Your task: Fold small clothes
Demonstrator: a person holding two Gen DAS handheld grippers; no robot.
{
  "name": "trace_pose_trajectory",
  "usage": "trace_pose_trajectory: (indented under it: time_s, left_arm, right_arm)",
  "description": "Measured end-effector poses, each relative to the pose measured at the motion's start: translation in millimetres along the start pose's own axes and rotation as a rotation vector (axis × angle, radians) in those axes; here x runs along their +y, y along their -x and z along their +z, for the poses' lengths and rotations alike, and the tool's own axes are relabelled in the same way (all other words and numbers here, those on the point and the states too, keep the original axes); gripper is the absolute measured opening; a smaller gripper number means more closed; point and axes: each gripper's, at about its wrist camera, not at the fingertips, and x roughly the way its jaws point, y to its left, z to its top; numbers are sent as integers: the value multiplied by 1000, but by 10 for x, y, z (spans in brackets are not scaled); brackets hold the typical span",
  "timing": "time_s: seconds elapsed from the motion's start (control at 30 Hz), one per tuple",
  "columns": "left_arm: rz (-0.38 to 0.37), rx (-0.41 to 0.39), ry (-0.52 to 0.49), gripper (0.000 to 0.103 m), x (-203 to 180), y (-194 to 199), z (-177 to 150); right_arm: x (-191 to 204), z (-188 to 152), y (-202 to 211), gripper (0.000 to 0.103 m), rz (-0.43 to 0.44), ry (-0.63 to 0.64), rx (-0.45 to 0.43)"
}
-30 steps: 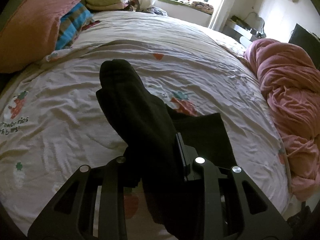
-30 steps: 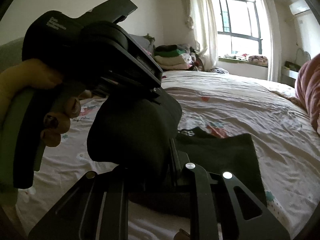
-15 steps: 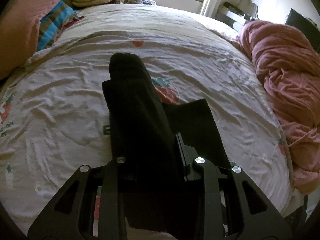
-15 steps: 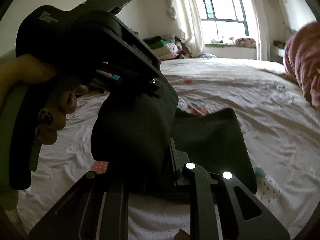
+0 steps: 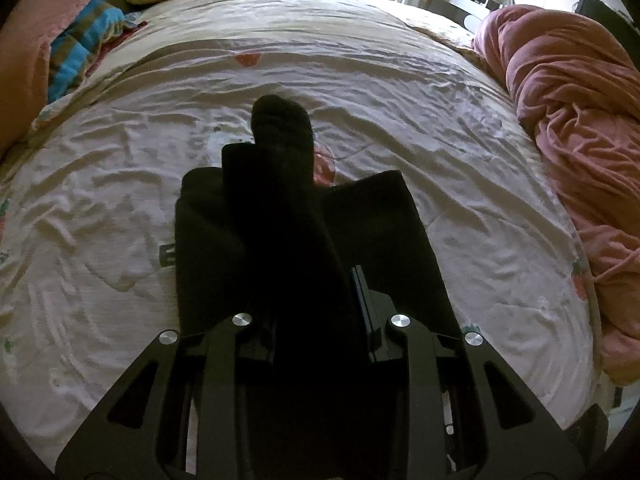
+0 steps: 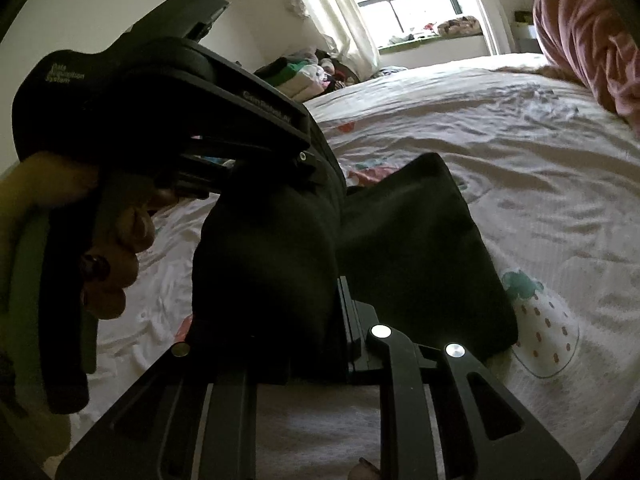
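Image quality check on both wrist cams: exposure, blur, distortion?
Left wrist: strong fisheye bowing of the bed sheet, black garment crushed to a detail-less silhouette, otherwise sharp. Right wrist: window blown out, backlit left gripper nearly black, corners vignetted.

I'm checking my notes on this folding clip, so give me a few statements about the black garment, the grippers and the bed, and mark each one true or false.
1. Both grippers clamp the black garment. True: the left gripper and the right gripper each pinch its cloth.
2. The garment hangs fully clear of the bedsheet. False: part of it lies on the sheet.
3. A pink quilt is bunched at the bed's right edge. True.
4. The sheet is plain white. False: it carries strawberry prints.
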Motion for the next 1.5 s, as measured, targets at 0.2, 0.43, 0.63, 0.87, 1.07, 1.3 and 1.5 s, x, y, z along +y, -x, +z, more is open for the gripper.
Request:
trace_pose_trajectory:
  time_s: [0.2, 0.43, 0.63, 0.87, 1.07, 1.3, 1.5]
  left_arm:
    - [2, 12, -9, 24, -71, -86, 31]
    - [7, 23, -22, 33, -114, -165, 56]
    - [6, 47, -25, 40, -124, -272, 83]
    - [-53, 67, 0, 56, -125, -342, 156]
    - [-115, 51, 40, 56, -119, -292, 214]
    - [-113, -39, 93, 57, 32, -49, 242]
    - [-39, -61, 90, 57, 237, 53, 15]
  right_arm:
    - [-73, -12, -29, 18, 14, -34, 1]
    - [-143, -13, -36, 19, 40, -87, 8]
    - [-281, -36, -88, 23, 92, -188, 27]
    - [-360, -78, -85, 28, 111, -241, 40]
    - [-368, -105, -119, 30, 107, -263, 54]
    - [-442, -109, -165, 37, 99, -297, 63]
    - [-481, -98, -162, 44, 119, -317, 64]
